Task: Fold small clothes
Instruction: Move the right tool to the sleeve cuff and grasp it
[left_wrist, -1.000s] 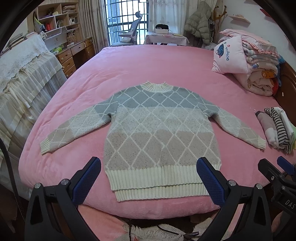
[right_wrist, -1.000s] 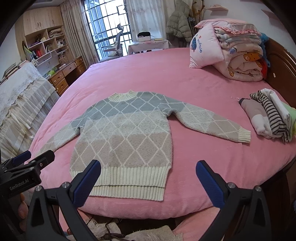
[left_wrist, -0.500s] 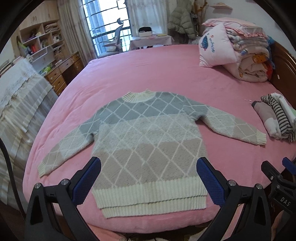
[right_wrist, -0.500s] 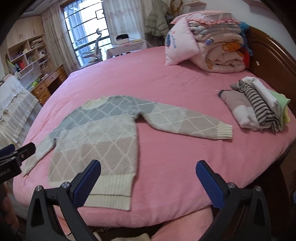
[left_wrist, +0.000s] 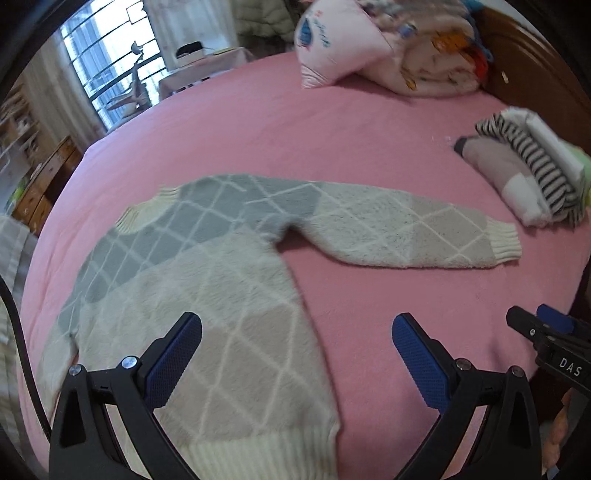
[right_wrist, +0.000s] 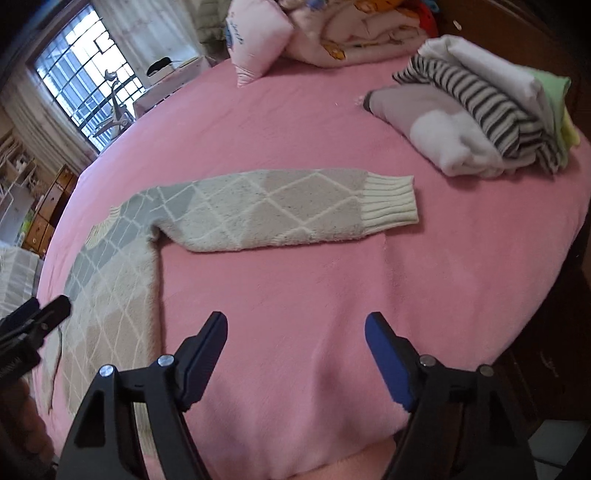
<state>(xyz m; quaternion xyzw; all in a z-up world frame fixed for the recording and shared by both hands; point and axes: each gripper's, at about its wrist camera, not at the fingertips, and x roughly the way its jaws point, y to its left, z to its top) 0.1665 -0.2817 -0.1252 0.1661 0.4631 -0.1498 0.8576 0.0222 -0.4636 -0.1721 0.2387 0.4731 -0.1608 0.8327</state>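
A small knit sweater (left_wrist: 207, 295) with a grey, beige and cream diamond pattern lies flat, front up, on the pink bed (left_wrist: 258, 122). Its right sleeve (right_wrist: 280, 206) stretches out toward a stack of folded clothes, ending in a cream ribbed cuff (right_wrist: 388, 203). My left gripper (left_wrist: 295, 350) is open and empty, above the sweater's lower right body. My right gripper (right_wrist: 295, 347) is open and empty over bare bed, below the sleeve. Each gripper shows at the edge of the other's view: the right (left_wrist: 546, 332), the left (right_wrist: 33, 325).
A stack of folded clothes (right_wrist: 472, 122) with a striped piece lies at the bed's right side. A pillow and folded quilts (left_wrist: 388, 48) sit at the far end by the wooden headboard (left_wrist: 524, 66). Drawers (left_wrist: 40, 184) and a window stand at the left.
Both grippers have moved forward and to the right over the bed, nearer the sweater's right sleeve. The sweater has not moved. Both grippers stay open.
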